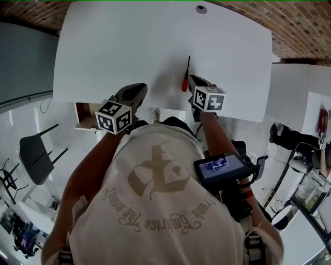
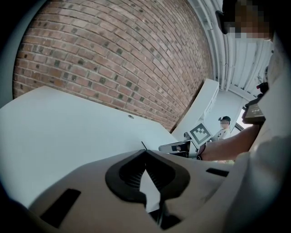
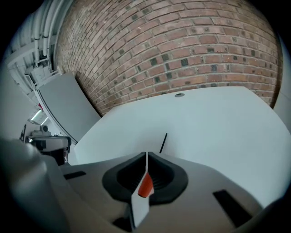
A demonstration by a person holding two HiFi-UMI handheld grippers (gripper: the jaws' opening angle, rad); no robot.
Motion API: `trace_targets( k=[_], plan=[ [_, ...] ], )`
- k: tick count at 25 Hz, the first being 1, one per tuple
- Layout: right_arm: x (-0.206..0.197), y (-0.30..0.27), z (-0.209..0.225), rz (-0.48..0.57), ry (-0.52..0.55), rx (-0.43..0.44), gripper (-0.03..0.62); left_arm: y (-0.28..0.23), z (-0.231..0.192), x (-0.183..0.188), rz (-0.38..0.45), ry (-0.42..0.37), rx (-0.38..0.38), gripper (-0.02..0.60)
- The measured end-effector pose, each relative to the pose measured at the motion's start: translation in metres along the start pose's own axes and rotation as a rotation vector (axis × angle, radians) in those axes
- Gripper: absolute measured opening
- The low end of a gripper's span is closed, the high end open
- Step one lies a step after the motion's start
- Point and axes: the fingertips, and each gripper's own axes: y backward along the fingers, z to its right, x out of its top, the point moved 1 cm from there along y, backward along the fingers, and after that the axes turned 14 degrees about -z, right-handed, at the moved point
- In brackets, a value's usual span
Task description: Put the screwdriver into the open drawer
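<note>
A screwdriver with a red handle (image 1: 184,83) and a thin black shaft (image 1: 188,63) lies on the white table (image 1: 119,46) near its front edge. My right gripper (image 1: 193,78) hangs just over the handle with its jaws shut and nothing gripped. In the right gripper view the red handle (image 3: 145,185) shows below the closed jaws and the shaft (image 3: 163,142) runs out beyond them. My left gripper (image 1: 138,88) is shut and empty, over the table edge to the left of the screwdriver. The open drawer (image 1: 83,115) juts out under the table at the left.
A round cable hole (image 1: 201,9) sits at the table's far edge. A black chair (image 1: 33,155) stands on the floor at the left. A second white table (image 1: 295,88) adjoins at the right. A brick wall (image 3: 182,50) rises behind the table.
</note>
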Motion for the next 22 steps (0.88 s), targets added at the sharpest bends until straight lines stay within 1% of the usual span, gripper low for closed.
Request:
trace_targets(
  k=[7, 10, 11, 12, 13, 16, 19, 22],
  plan=[
    [-0.003, -0.005, 0.002, -0.041, -0.035, 0.006, 0.026, 0.01, -0.002, -0.004, 0.022, 0.021, 0.023, 0.02],
    [-0.001, -0.013, 0.002, -0.071, -0.04, 0.015, 0.033, 0.013, -0.005, -0.005, 0.035, 0.044, 0.038, 0.02],
    [0.0, -0.016, 0.002, -0.088, -0.038, 0.021, 0.065, 0.012, -0.007, -0.006, 0.038, 0.054, 0.043, 0.021],
    [0.001, -0.02, 0.003, -0.107, -0.035, 0.027, 0.123, 0.01, -0.009, -0.005, 0.04, 0.062, 0.047, 0.02],
    [0.003, -0.024, 0.005, -0.124, -0.032, 0.03, 0.127, 0.008, -0.01, -0.004, 0.042, 0.069, 0.049, 0.021],
    [0.004, -0.031, 0.009, -0.165, -0.028, 0.023, 0.127, 0.003, -0.013, -0.001, 0.049, 0.076, 0.053, 0.021],
    [0.004, -0.035, 0.01, -0.194, -0.048, 0.018, 0.127, 0.003, -0.014, 0.0, 0.061, 0.081, 0.056, 0.02],
    [0.005, -0.044, 0.013, -0.239, -0.045, 0.005, 0.127, 0.001, -0.017, -0.002, 0.071, 0.102, 0.063, 0.02]
  ],
)
